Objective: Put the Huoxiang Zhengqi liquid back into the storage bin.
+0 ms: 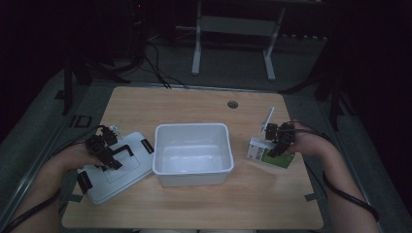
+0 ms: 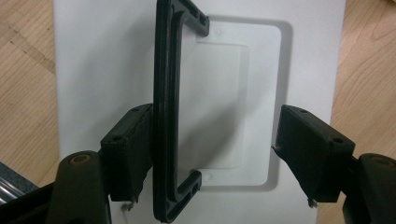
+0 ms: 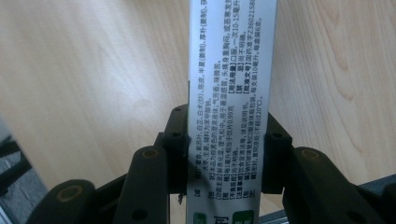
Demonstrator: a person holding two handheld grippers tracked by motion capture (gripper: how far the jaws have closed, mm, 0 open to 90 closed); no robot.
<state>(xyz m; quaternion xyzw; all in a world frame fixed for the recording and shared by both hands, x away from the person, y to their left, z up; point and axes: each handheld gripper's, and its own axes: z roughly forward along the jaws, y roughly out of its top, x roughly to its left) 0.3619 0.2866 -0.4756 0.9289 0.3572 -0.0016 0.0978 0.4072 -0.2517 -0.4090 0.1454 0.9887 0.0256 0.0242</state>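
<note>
Because the right gripper (image 1: pixel 275 141) clamps the box (image 3: pixel 229 93) near one end, it may swing; the bin (image 1: pixel 192 151) lies at nine o'clock, left gripper (image 2: pixel 212 154) fingers open around the lid handle (image 2: pixel 164 116).

Empty white tub (image 1: pixel 192 153) mid-table (image 1: pixel 204 199); metal frame (image 1: pixel 233 29) beyond.

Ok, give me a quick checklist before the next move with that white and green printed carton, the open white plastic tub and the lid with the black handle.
1. Right gripper clamped on the white and green printed carton: ok, both pads press its sides.
2. Carton clear of the wooden table: cannot tell; it sits low beside the tub.
3. Open white plastic tub free to receive it: ok, nothing inside.
4. White lid off the tub: ok, it lies flat to the tub's left.
5. Left gripper gripping the lid's raised black handle: not ok, jaws stand open, one pad beside the bar.
</note>
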